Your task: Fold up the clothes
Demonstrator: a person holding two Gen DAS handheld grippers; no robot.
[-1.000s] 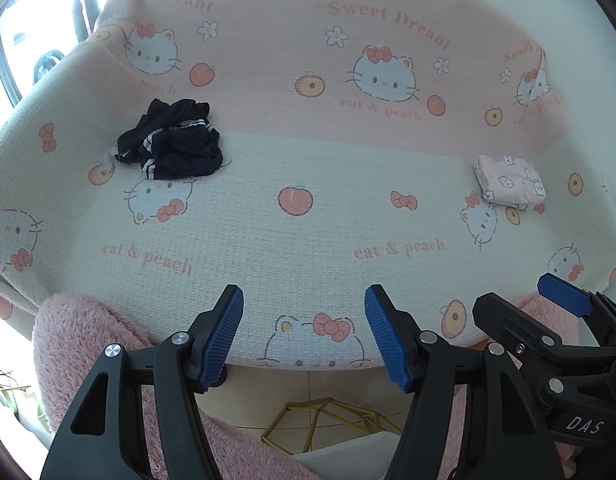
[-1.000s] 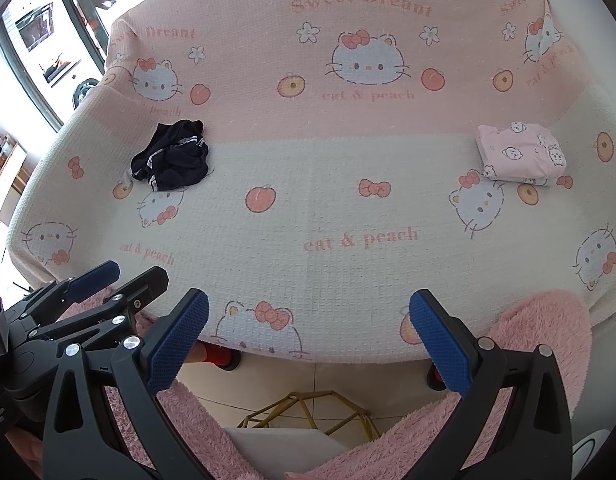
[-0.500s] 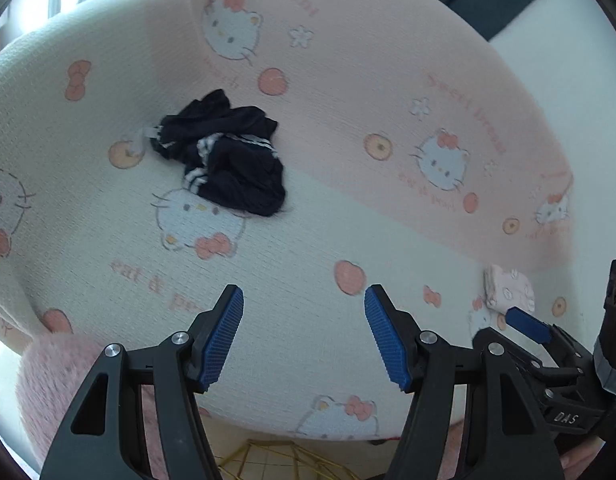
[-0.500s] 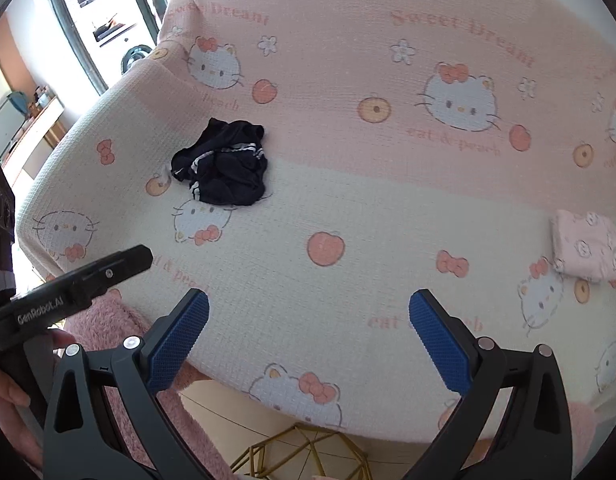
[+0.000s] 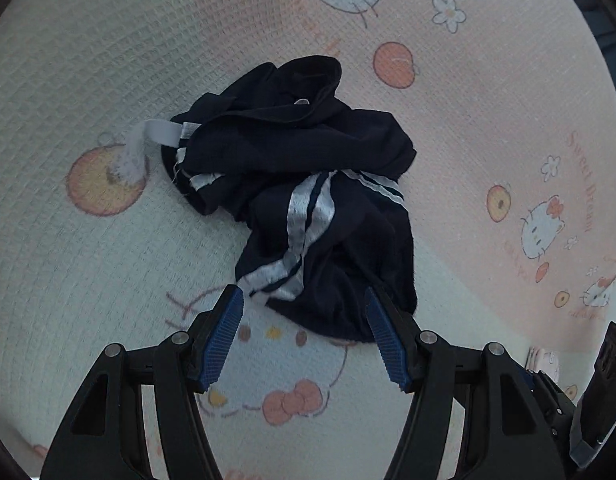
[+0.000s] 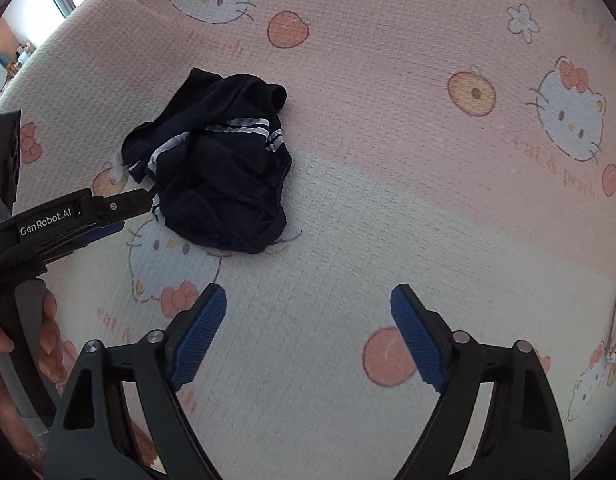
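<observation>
Dark navy garment (image 5: pixel 308 200) with white stripes lies crumpled on the printed sofa cover (image 5: pixel 108 60), centre of the left wrist view; at about 10 o'clock from centre in the right wrist view. Left gripper (image 5: pixel 304 332): jaws apart, nothing clamped, the garment's near hem just between the blue pads (image 5: pixel 224 336). Right gripper (image 6: pixel 308 336): jaws apart over bare cover, garment well off at 11 o'clock; jaws have just been narrowing, nothing between them. To do this pick well, in my judgement: take a single edge layer at the near hem, not the whole bundle, and bring the right gripper to a second edge point so the piece can be lifted and spread flat. Versus a second ago: both grippers have closed in from a far view of the whole sofa; the garment now fills the left view.
</observation>
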